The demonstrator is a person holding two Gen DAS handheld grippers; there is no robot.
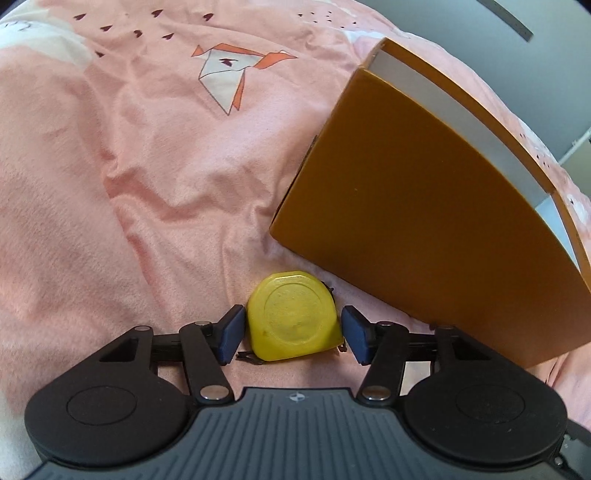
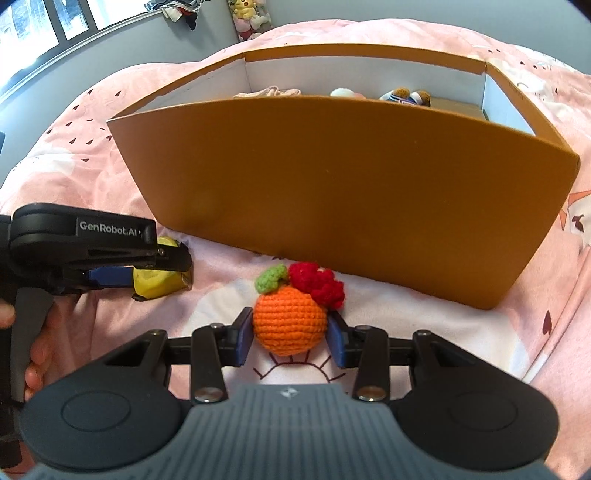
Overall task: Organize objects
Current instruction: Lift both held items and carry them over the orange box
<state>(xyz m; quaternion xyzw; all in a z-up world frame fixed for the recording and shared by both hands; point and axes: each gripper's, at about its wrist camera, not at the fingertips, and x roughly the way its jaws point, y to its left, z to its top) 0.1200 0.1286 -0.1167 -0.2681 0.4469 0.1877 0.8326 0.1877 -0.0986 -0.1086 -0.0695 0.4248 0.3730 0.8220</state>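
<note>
A yellow tape measure [image 1: 293,315] lies flat on the pink bedspread between the blue pads of my left gripper [image 1: 293,334]. The pads sit close on each side with small gaps, so the left gripper is open around it. The tape measure also shows in the right wrist view [image 2: 159,282], under the left gripper [image 2: 147,269]. A crocheted orange [image 2: 290,321] with a green leaf and a red flower sits between the pads of my right gripper [image 2: 290,338], which touch both its sides. An orange cardboard box [image 2: 332,206] stands just behind both objects and also shows in the left wrist view [image 1: 424,206].
The box has white inner walls and holds soft toys [image 2: 406,96] and a pink cloth [image 2: 273,92]. The wrinkled pink bedspread [image 1: 129,166] spreads to the left. A grey wall, a window and plush toys [image 2: 247,18] are at the back.
</note>
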